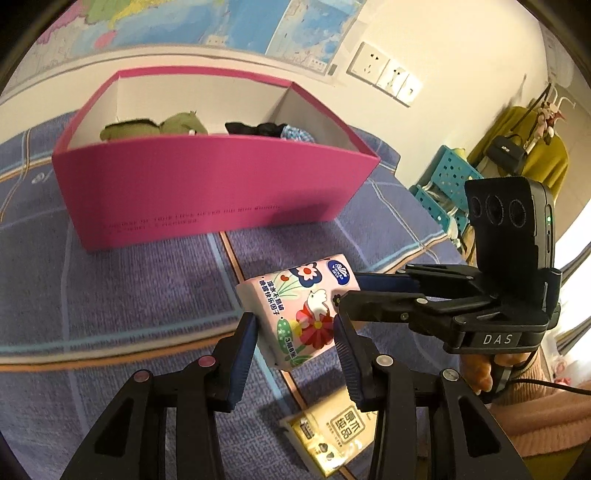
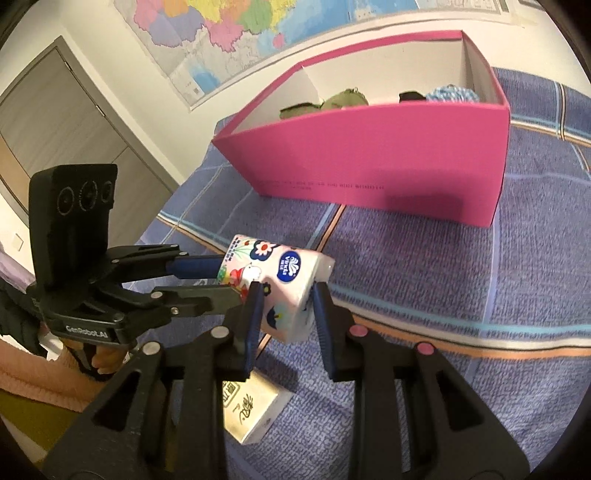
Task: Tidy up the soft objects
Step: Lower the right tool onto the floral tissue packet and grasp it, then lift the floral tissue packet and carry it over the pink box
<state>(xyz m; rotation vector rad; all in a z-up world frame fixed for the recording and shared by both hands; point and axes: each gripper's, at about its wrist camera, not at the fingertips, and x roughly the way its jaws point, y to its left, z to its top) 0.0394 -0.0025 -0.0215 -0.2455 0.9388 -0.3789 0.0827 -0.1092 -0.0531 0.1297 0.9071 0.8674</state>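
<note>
Inside the pink box (image 1: 207,192) lie green, black, blue soft items; both fingers grasp the tissue pack (image 1: 295,310).

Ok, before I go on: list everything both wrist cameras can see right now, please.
pink floral tissue pack: one, pink with flowers, off the bedspread, gripped by both grippers
yellow tissue pack: one, yellow and white, lying on the bedspread below the held pack
pink box: one, magenta, open, on the bedspread behind
green soft items: at least two, olive, inside box
black item: one, inside box
blue-white item: one, inside box, by end wall
bedspread: one, purple checked
wall map: one, multicoloured
left gripper: black, shut on pack
right gripper: black, shut on pack
</note>
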